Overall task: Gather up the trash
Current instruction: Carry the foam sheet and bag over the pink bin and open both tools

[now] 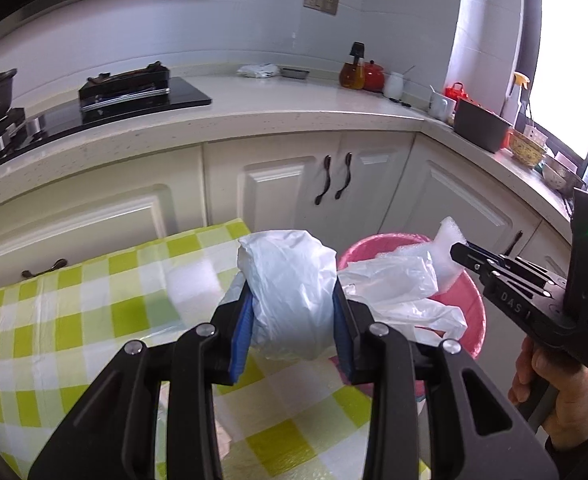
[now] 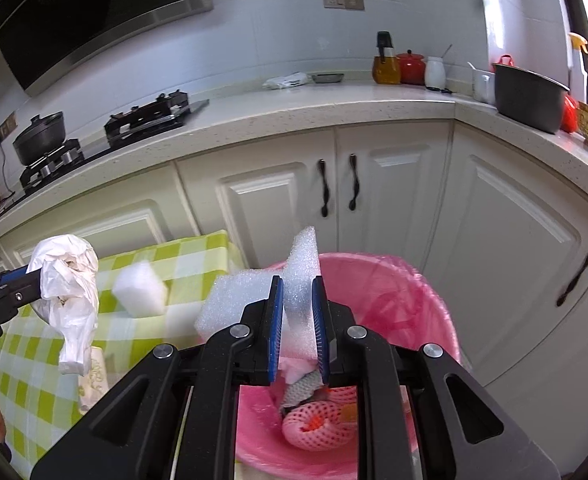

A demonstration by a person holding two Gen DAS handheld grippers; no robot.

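1. Left wrist view: my left hand-held gripper [image 1: 291, 304] is clamped on a crumpled white plastic bag [image 1: 289, 288], its blue pads [image 1: 241, 332] pressing both sides of the bundle.
2. I hold the bag above the far right corner of the worktop [image 1: 53, 320], which is covered in a green-and-white checked cloth.
3. Just past that corner stands the pink trash bin [image 1: 476, 320], its mouth partly hidden by loose white plastic and foam.
4. The right hand-held gripper [image 1: 510, 276] shows at the right edge over the bin, held by the person's hand [image 1: 558, 388], with white foam [image 1: 448, 240] at its tip.
5. A blurred white foam block [image 1: 191, 284] lies on the cloth left of my bag.
6. Behind, a kitchen counter carries a gas hob [image 1: 125, 92] and a red pot [image 1: 374, 76].
7. Right wrist view: my right hand-held gripper [image 2: 298, 320] is clamped on a white foam sheet [image 2: 302, 280] that stands upright between the blue pads [image 2: 276, 328] and spreads out to the left.
8. It hangs over the near left rim of the bin [image 2: 394, 292], which has a pink liner.
9. Down in the bin lie pink foam fruit nets [image 2: 318, 420] and a grey scrap [image 2: 302, 392].
10. At the left edge, the left gripper [image 2: 33, 276] holds the plastic bag [image 2: 67, 292] over the checked cloth [image 2: 25, 360], the bag's tail drooping down.
11. The foam block [image 2: 139, 290] sits on the cloth between the two grippers, near the far edge.
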